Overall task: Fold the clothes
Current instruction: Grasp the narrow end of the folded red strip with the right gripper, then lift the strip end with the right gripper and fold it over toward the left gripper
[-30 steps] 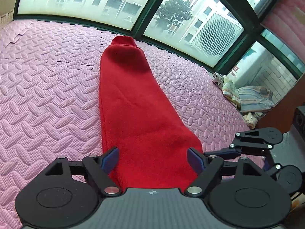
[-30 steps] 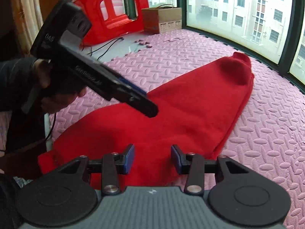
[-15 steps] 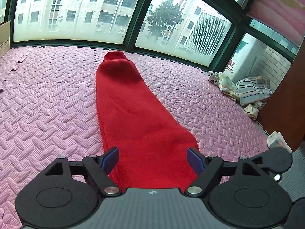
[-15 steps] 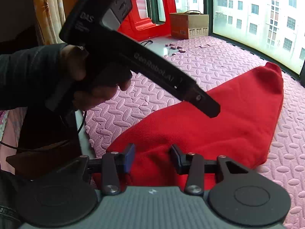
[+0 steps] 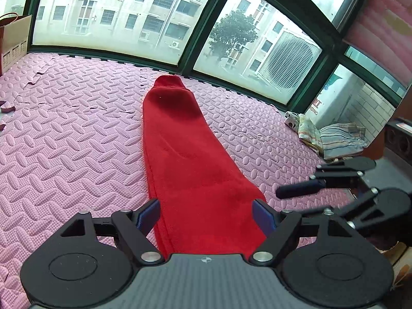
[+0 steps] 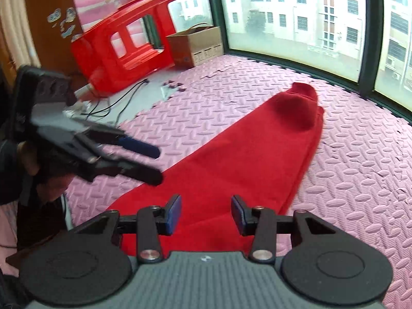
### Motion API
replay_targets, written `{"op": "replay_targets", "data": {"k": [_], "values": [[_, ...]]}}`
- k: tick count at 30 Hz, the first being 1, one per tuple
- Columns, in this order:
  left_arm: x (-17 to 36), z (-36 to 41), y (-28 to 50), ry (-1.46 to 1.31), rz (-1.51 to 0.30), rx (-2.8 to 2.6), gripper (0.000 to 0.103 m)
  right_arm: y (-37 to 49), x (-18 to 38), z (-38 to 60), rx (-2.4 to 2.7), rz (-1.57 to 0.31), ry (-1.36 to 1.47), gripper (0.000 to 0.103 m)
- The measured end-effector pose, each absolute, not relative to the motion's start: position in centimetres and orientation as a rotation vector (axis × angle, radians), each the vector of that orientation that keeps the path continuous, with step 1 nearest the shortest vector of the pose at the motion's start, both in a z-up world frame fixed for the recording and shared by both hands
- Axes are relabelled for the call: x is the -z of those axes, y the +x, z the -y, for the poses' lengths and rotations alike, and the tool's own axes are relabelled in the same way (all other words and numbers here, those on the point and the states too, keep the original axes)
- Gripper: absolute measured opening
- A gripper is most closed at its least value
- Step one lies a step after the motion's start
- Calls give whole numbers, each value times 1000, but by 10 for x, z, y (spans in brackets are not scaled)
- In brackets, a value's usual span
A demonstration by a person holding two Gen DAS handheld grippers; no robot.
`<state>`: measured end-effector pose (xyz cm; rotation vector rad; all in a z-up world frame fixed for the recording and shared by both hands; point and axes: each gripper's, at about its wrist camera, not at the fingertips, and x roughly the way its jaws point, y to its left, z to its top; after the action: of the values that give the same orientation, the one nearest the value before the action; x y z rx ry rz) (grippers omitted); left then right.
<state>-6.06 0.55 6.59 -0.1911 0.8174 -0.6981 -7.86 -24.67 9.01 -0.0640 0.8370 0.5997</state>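
Note:
A long red fleece garment point(image 5: 185, 154) lies folded into a narrow strip on the pink foam mat point(image 5: 64, 141), running from my grippers toward the window. It also shows in the right wrist view point(image 6: 247, 159). My left gripper point(image 5: 207, 215) is open and empty over the garment's near end. My right gripper point(image 6: 206, 213) is open and empty over the same near end. The right gripper shows at the right of the left wrist view point(image 5: 324, 190). The left gripper shows at the left of the right wrist view point(image 6: 152, 162), above the mat beside the garment.
Folded striped clothes point(image 5: 332, 139) lie at the mat's far right corner. A red plastic stool point(image 6: 123, 41) lies on its side, with a cardboard box point(image 6: 198, 43) and cables point(image 6: 121, 100) beyond the mat's left edge. Windows run along the far side.
Both grippers have pulled back and tilted up from the garment's near end. The left gripper has dropped lower in the right wrist view. The garment has not moved.

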Motion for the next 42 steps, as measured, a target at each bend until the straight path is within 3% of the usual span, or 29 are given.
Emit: {"op": "replay_targets", "data": {"k": [10, 14, 25, 26, 27, 30, 33, 42], "values": [[-58, 12, -26, -168, -855, 673, 82, 71, -57, 284, -408, -829, 79, 43], [-53, 14, -13, -155, -877, 655, 82, 118, -39, 291, -354, -833, 123, 50], [-40, 16, 5, -150, -924, 621, 83, 163, 2, 294, -335, -862, 219, 53], [-39, 16, 5, -149, -926, 617, 83, 164, 2, 294, -338, -858, 220, 51], [-38, 16, 6, -149, -929, 613, 83, 164, 1, 294, -340, -854, 227, 41], [-36, 17, 7, -142, -936, 601, 84, 161, -3, 293, -364, -847, 248, 23], [-36, 14, 7, -138, -927, 582, 84, 154, -16, 292, -388, -811, 261, 17], [-29, 7, 9, -139, -915, 533, 83, 97, -96, 286, -521, -633, 251, 15]]}}
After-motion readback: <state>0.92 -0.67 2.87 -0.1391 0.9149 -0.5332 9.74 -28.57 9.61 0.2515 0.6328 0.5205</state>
